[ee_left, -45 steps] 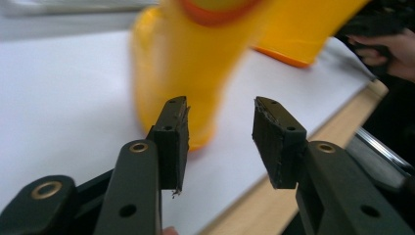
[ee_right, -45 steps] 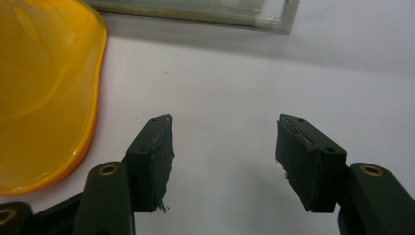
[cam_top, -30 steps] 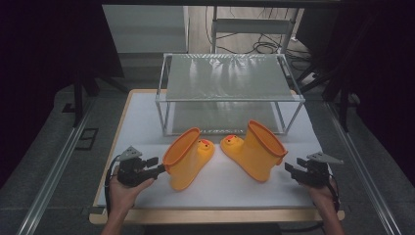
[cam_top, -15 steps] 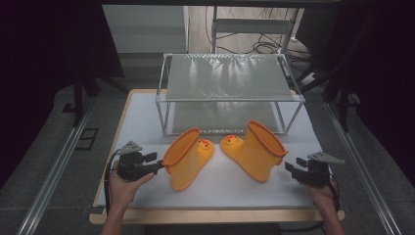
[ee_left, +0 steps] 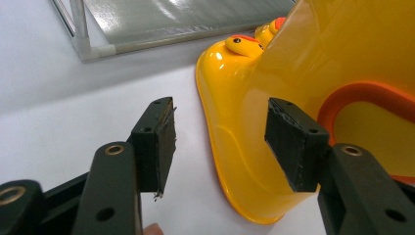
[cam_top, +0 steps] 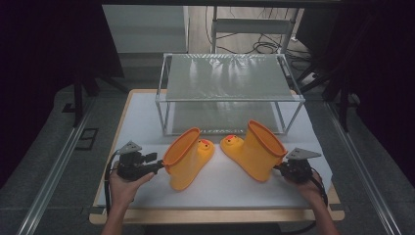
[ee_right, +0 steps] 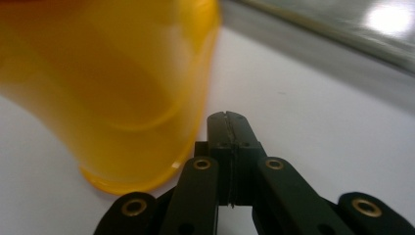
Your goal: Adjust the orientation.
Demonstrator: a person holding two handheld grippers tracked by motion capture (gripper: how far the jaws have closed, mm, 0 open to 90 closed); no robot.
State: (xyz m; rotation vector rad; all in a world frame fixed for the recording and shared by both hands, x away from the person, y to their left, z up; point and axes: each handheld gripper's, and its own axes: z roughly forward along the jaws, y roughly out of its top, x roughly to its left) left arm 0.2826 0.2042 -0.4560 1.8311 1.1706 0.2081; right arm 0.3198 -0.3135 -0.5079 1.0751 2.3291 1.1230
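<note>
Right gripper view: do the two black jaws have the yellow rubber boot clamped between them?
No: the right gripper has its jaws pressed together on nothing, with the yellow rubber boot standing just beside them.

A wooden-edged table (cam_top: 313,215) carries a white mat (cam_top: 142,117) that covers nearly all of its top. At twelve o'clock on the mat stands a metal-framed rack (cam_top: 230,81) with a grey top shelf, its legs planted on the mat. In front of it, around seven o'clock, lies the left yellow boot (cam_top: 188,156), tipped on its side with its orange-rimmed opening toward nine. Around five o'clock lies the right yellow boot (cam_top: 254,149), also tipped, opening toward three. Their duck-faced toes point at each other near the centre, close but apart.
</note>
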